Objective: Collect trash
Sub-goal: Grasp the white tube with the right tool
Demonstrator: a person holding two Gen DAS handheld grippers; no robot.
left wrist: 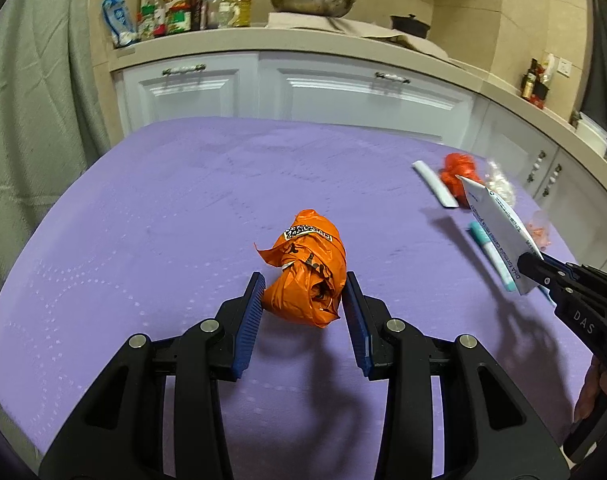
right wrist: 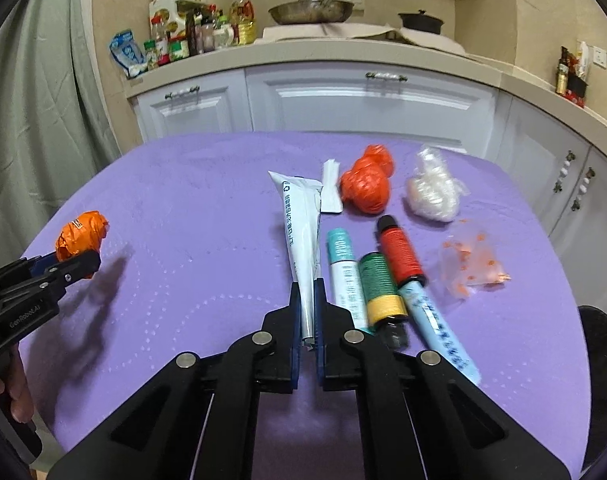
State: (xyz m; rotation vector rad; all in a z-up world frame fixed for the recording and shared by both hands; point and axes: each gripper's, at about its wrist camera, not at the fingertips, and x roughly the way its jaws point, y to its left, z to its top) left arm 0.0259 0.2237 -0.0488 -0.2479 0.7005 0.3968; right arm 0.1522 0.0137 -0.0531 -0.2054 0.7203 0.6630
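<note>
The left claw (left wrist: 303, 304) straddled the orange bag (left wrist: 309, 272) on the purple surface (left wrist: 163, 208), its blue pads spread and apparently not yet pressing. The right claw (right wrist: 307, 304) was clenched on a white tube (right wrist: 299, 232), lifted above the surface.

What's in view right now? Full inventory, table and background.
orange crumpled bag: 1, orange, between left fingers
white tube: 1, white, in right gripper
red crumpled bag: 1, red, far table
clear plastic wad: 1, clear, right of red bag
white wrapper: 1, white, beside red bag
tubes/sticks: 4, teal, green-yellow, red, light blue, table centre
dotted clear wrapper: 1, orange spots, right
tablecloth: 1, purple
frying pan: 1, steel, counter
left gripper: 1, black
right gripper: 1, black
</note>
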